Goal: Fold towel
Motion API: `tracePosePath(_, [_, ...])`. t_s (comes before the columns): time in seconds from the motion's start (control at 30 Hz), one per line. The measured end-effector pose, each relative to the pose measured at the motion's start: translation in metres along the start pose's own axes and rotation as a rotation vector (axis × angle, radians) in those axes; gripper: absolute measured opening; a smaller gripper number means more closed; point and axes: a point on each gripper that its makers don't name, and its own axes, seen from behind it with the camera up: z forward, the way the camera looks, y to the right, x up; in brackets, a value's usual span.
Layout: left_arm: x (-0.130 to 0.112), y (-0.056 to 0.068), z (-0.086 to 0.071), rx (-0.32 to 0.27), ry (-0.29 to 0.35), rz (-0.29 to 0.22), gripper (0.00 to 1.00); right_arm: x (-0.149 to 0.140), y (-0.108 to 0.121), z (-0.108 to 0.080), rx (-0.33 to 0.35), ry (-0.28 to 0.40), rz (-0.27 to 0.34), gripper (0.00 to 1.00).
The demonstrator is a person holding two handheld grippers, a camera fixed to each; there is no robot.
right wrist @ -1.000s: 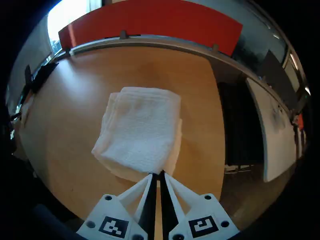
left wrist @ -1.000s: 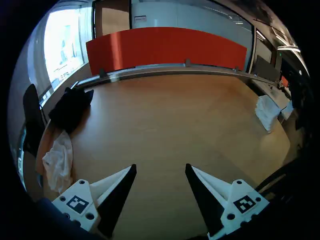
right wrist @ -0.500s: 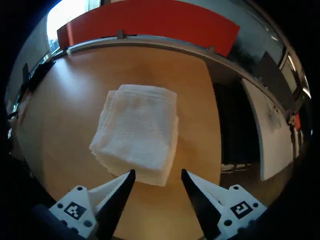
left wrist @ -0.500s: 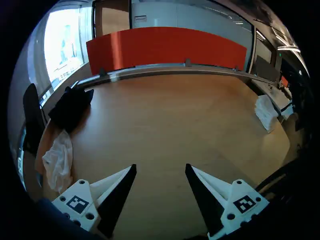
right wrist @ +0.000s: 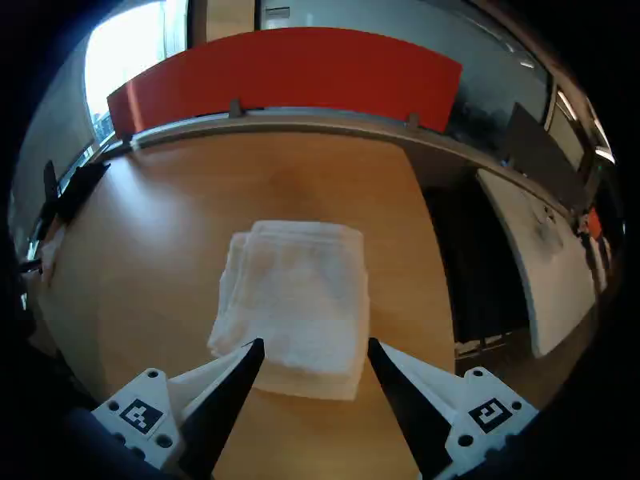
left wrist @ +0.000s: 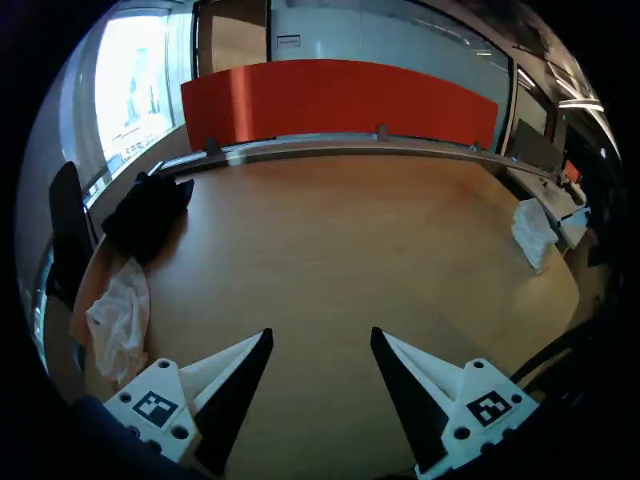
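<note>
Towel [right wrist: 296, 320]: white, folded into a thick squarish stack, lying flat on the wooden table [right wrist: 184, 216] near its right edge. In the right gripper view its near edge sits between the tips of my right claw [right wrist: 314, 344]. In the left gripper view the same towel [left wrist: 532, 232] lies far off to the right, well apart from my left claw [left wrist: 320, 330].

Right claw: fingers spread wide, nothing clamped. I cannot tell whether the tips touch the cloth.

Change: one second ago this claw was pinched together at the towel's near corner. Half a second ago it had let go and opened. Now it is open the same, and the towel sits lower and smaller in view, with more of the room showing above. The folds have not shifted.

Left claw: fingers apart, empty, over bare wood. Its view is almost as before, only nudged a little.

Surface: pale orange-brown wood, broad, with a metal rail along the far edge. At the left end lie a black garment [left wrist: 148, 212] and, nearer, a crumpled white cloth [left wrist: 120, 320].

Room: a red partition [right wrist: 288, 68] stands behind the rail. A bright window [left wrist: 132, 88] is far left, with a dark chair [left wrist: 64, 232] beside the table. A white desk [right wrist: 544, 272] stands across a dark gap to the right.
</note>
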Motion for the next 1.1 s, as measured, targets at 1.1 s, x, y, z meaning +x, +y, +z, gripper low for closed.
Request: tracePosePath(1.1, [0.029, -0.009, -0.002, 0.010, 0.062, -0.021, 0.90, 0.134, -0.062, -0.051, -0.044, 0.620, 0.190, 1.00])
